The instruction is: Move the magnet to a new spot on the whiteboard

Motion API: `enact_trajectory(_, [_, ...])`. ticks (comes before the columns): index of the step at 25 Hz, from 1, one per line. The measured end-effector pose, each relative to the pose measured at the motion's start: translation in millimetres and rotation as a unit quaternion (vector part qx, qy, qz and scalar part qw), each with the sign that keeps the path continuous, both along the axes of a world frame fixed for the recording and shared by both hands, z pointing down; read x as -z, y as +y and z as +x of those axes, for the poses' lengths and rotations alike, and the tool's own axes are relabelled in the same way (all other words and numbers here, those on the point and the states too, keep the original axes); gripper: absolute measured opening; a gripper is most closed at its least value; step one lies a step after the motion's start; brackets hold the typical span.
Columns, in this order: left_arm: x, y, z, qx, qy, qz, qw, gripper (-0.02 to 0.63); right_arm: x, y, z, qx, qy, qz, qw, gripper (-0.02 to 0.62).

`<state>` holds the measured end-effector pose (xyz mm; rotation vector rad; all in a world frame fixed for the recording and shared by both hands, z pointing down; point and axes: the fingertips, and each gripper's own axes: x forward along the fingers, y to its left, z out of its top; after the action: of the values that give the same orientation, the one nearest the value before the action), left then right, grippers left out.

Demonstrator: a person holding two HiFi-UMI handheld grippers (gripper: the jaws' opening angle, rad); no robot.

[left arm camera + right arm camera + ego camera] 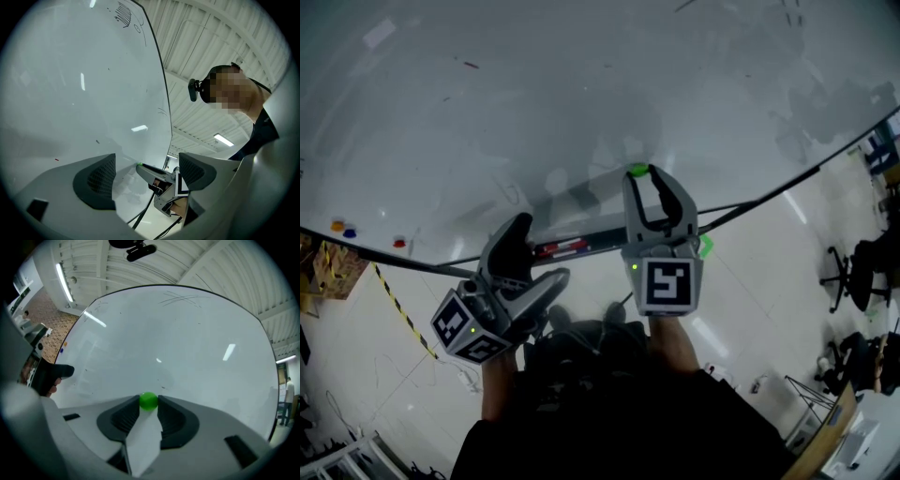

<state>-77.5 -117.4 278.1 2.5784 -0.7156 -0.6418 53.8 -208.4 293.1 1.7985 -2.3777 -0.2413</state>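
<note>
In the head view, shows the right gripper (pixel 642 178) reaching up to the whiteboard (pixel 581 84), with the green magnet (pixel 637 170) pinched at its very tips and lying against the board. Places the left gripper (pixel 539 251) lower and off to the right gripper's left, short of the board, jaws spread and bare. Picks out a marker (pixel 562 248) on the board's ledge between the two grippers, and a few small coloured dots (pixel 337 225) well beyond the left gripper's outer side.

In the left gripper view, looks between the wide-apart jaws of the left gripper (pixel 146 158) — nothing in the gap. Catches the right gripper (pixel 154 177) beyond them, meeting the whiteboard (pixel 84 93) at the magnet (pixel 139 164), a green speck at its tip.

In the right gripper view, looks straight along the right gripper (pixel 149 405) and finds both pads closed against the sides of the magnet (pixel 149 401) — gripped at the very tips, the jaws only as far apart as the ball is broad. Sets the magnet against the whiteboard (pixel 187 343), dead ahead of the gripper.
</note>
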Motion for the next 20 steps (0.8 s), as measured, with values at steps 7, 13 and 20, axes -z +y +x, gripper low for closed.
enact_trajectory(7, [-1,0,9,-0.006,-0.006,0.001,1.0000,0.414,7,14,7,0.052,-0.047,-0.009,0.997,0.150])
enact_trajectory(13, [1,-1,18,-0.010,-0.006,0.000,0.9999,0.414,11,31,20,0.108,-0.105,-0.027,0.988,0.150])
enact_trajectory(20, [1,-1,24,-0.012,-0.007,-0.002,0.9999,0.414,20,48,26,0.158,-0.148,-0.024,0.976,0.150])
